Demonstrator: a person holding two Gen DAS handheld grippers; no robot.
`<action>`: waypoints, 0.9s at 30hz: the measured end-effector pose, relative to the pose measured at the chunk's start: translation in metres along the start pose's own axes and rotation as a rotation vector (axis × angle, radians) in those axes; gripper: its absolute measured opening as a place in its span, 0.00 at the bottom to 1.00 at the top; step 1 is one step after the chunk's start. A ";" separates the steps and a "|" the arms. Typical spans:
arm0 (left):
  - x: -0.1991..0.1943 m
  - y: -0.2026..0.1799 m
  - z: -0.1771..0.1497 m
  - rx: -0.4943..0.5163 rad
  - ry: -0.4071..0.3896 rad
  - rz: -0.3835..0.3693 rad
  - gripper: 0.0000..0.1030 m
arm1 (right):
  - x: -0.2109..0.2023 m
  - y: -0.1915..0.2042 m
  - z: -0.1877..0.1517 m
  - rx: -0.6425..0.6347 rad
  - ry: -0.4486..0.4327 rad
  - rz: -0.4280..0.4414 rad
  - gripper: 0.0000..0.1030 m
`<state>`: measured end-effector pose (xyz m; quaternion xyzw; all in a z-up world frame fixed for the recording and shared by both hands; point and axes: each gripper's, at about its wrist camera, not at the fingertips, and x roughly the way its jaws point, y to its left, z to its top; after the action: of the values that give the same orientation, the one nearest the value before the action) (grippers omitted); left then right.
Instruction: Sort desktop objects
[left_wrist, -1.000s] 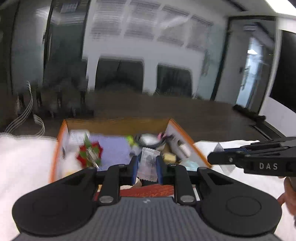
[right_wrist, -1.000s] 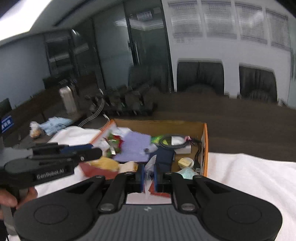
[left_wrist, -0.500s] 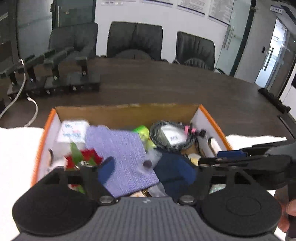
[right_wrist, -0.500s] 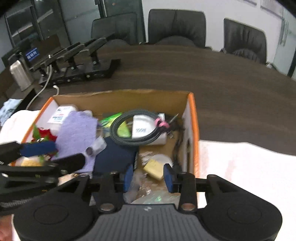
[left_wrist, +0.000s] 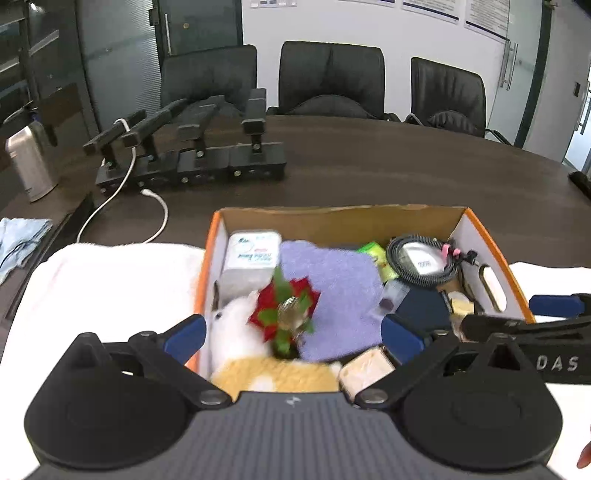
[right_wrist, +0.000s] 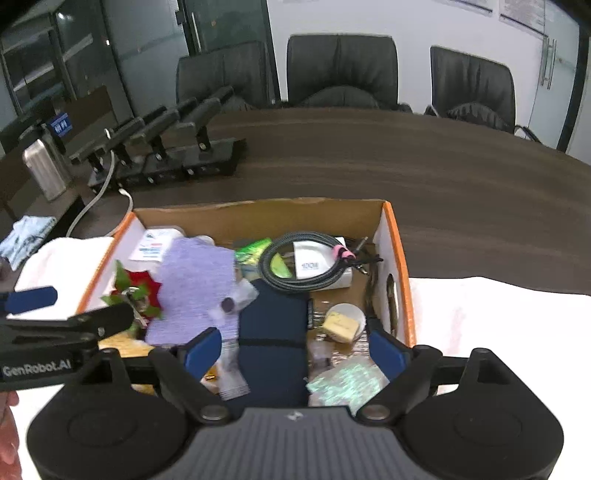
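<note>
Above the box: both grippers were held over an orange-edged cardboard box (left_wrist: 491, 254) full of desktop items.
Left gripper (left_wrist: 291, 338): fingers were spread wide, having just been opening; nothing pressed betw. the blue pads; red-and-green fabric flower (left_wrist: 286, 306) and white plush toy (left_wrist: 234, 325) were seen below the gap.
Right gripper (right_wrist: 295, 347): fingers were spread wide, also just opened; nothing clamped; dark navy flat pouch (right_wrist: 273, 332) was seen below.
Box contents: lilac knitted cloth (right_wrist: 195, 288) lay mid-box; coiled grey braided cable (right_wrist: 295, 264) rested on a white charger at the back right.
Box position: set on a white cloth (left_wrist: 110, 280) on a dark wooden table (right_wrist: 443, 177).
</note>
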<state>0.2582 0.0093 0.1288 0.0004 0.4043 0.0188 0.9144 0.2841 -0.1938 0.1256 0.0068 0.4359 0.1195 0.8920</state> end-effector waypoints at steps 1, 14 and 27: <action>-0.003 0.002 -0.005 0.002 -0.007 0.001 1.00 | -0.004 0.002 -0.006 0.002 -0.020 0.000 0.84; -0.051 0.016 -0.101 -0.047 -0.204 -0.019 1.00 | -0.050 0.029 -0.109 -0.039 -0.292 -0.098 0.85; -0.076 0.014 -0.206 -0.002 -0.189 -0.070 1.00 | -0.062 0.038 -0.213 -0.041 -0.208 -0.061 0.85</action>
<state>0.0543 0.0181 0.0462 -0.0128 0.3160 -0.0128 0.9486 0.0739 -0.1902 0.0466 -0.0125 0.3385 0.0996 0.9356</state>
